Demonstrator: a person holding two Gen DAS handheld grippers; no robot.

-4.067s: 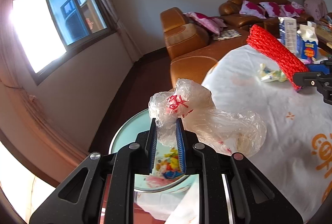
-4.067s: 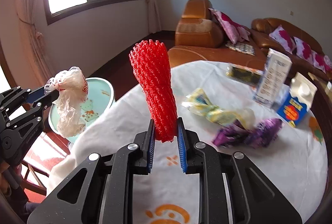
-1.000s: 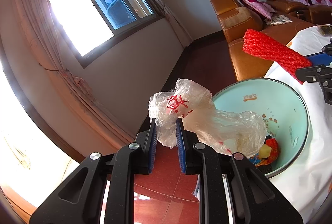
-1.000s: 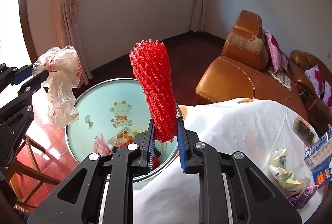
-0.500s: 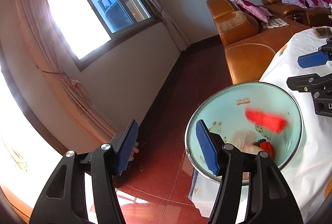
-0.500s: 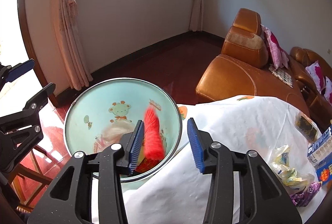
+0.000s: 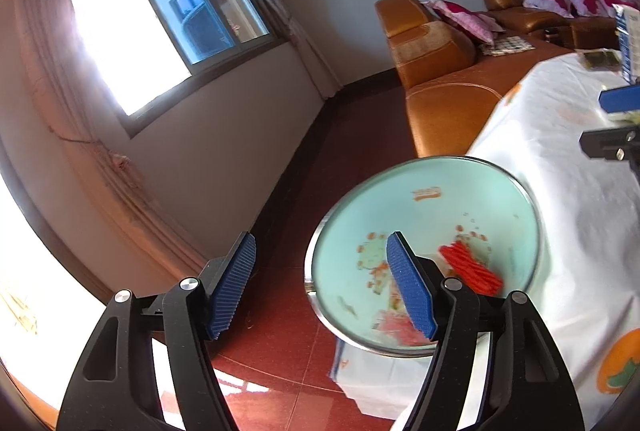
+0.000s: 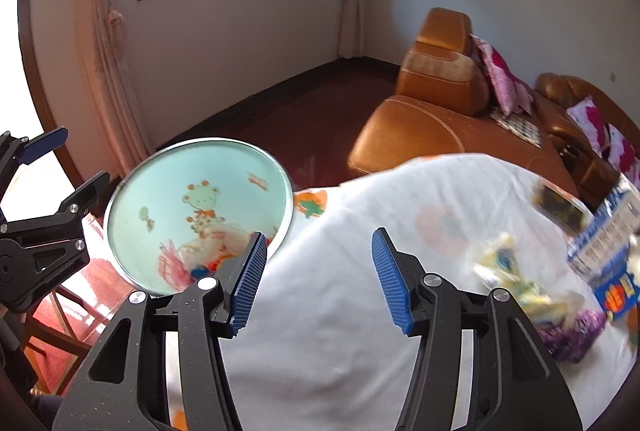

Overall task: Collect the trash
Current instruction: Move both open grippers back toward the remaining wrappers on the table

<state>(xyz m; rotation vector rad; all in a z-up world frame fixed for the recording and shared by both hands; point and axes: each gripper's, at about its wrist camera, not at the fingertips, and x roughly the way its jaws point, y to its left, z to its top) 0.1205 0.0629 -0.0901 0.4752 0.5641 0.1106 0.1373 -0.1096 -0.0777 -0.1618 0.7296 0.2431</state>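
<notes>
Mint-green bin (image 7: 424, 199) stands just ahead of the left hand-held gripper (image 7: 320, 287), whose jaws have just been opening and are wide, with nothing between them; the red net (image 7: 472, 267) lies inside. The right hand-held gripper (image 8: 316, 275), also just opened and empty, points over the counter (image 8: 360, 303). I think it should travel right toward the yellow wrapper (image 8: 516, 279), approaching low and slow

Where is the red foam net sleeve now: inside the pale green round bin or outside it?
Inside. The red foam net sleeve lies within the rim of the pale green round bin, among other trash at its bottom.
</notes>
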